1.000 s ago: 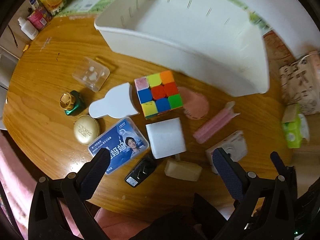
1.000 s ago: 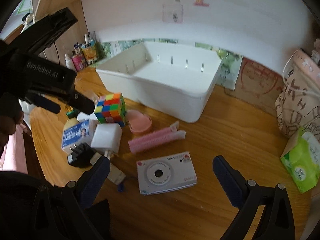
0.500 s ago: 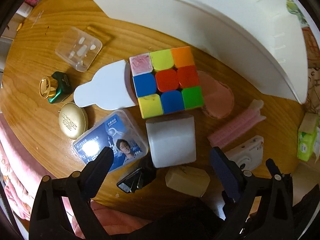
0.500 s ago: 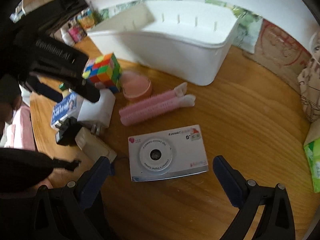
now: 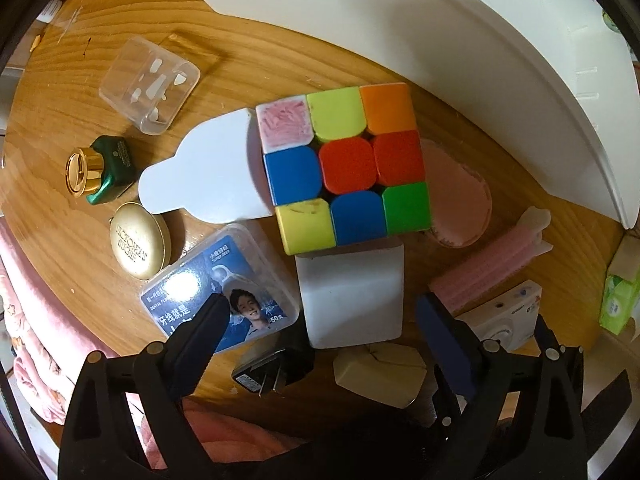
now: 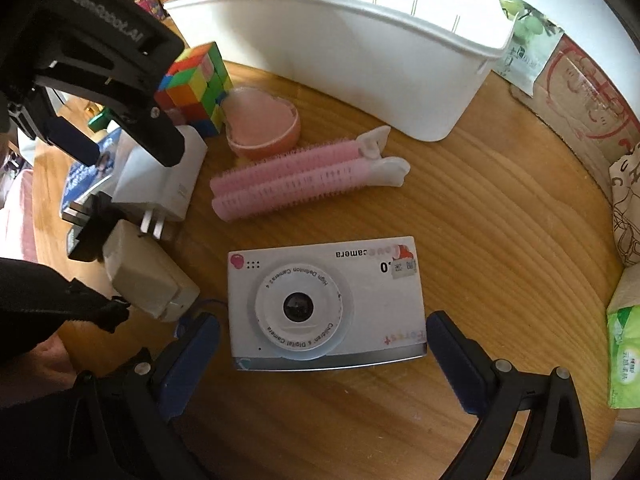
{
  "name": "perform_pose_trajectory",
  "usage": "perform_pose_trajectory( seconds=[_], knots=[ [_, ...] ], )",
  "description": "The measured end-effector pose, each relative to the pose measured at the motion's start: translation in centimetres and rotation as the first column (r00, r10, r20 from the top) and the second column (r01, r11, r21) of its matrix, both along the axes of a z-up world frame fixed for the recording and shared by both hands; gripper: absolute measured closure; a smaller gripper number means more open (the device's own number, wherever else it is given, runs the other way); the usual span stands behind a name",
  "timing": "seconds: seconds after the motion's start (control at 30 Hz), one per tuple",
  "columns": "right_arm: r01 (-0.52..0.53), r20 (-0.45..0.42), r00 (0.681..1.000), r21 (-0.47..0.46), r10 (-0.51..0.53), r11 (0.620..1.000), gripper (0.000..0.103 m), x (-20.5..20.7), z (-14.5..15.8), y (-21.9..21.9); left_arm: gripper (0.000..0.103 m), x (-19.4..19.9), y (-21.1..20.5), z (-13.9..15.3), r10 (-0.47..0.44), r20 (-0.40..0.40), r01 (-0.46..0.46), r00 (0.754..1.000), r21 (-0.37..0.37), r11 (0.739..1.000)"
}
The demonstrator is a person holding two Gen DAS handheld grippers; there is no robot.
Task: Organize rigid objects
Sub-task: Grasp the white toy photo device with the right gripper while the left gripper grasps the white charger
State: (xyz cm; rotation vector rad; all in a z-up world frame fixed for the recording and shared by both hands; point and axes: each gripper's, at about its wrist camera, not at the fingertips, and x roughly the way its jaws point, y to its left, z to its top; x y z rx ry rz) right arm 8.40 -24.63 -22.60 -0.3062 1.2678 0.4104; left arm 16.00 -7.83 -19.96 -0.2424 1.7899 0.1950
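My left gripper point(image 5: 322, 314) is open, low over a white charger block point(image 5: 352, 294) that sits just below a colourful puzzle cube point(image 5: 346, 166). My right gripper point(image 6: 322, 342) is open, its fingers either side of a white toy camera point(image 6: 324, 302) lying face up. The cube point(image 6: 196, 84) and charger point(image 6: 164, 180) also show in the right wrist view under the left gripper's body. A large white bin point(image 6: 360, 52) stands behind them, and it fills the top of the left wrist view point(image 5: 460, 40).
On the wooden table: a dental floss box point(image 5: 220, 288), black plug point(image 5: 272, 368), beige block point(image 5: 380, 372), gold compact point(image 5: 138, 240), green bottle point(image 5: 104, 170), clear case point(image 5: 150, 84), white bottle-shaped card point(image 5: 208, 168), pink dish point(image 6: 262, 122), pink hair clip point(image 6: 304, 172). Green tissue pack point(image 6: 624, 348) at right.
Both grippers have come down and closer to the table. The left has closed in on the charger and cube, the right on the camera. Nothing has been taken hold of.
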Motion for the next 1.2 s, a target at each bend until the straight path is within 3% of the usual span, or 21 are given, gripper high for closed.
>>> perform_pose_trajectory(
  seconds=[0.17,0.57,0.6,0.73,0.87,1.2],
  knots=[
    [-0.002,-0.009,1.0,-0.016,0.002,1.0,0.0,-0.1,-0.5,0.4,0.015,0.7,-0.6,-0.3,-0.009,0.011,0.009,1.0,0.004,1.0],
    [0.006,0.01,1.0,-0.036,-0.005,0.999,0.005,-0.5,-1.8,0.8,0.017,3.6,-4.7,-0.5,-0.079,0.011,0.078,0.997,0.044,0.996],
    [0.006,0.009,1.0,-0.036,-0.006,0.999,0.006,-0.5,-1.8,0.8,0.028,3.7,-5.0,-0.5,-0.085,0.018,0.084,0.996,0.035,0.996],
    [-0.009,0.004,1.0,-0.039,0.009,0.999,0.009,-0.6,-1.7,0.7,0.032,4.2,-6.3,-0.9,-0.086,-0.014,0.087,0.996,0.053,0.995],
    [-0.015,-0.007,1.0,-0.046,0.015,0.999,0.009,-0.4,-1.7,1.1,0.044,4.3,-5.8,-2.0,-0.043,-0.053,0.045,0.998,0.032,0.998],
    [0.022,-0.023,0.999,-0.053,-0.023,0.998,0.01,1.4,-1.5,1.7,0.045,3.8,-4.7,-1.6,-0.04,-0.042,0.039,0.998,-0.023,0.999]
  ],
)
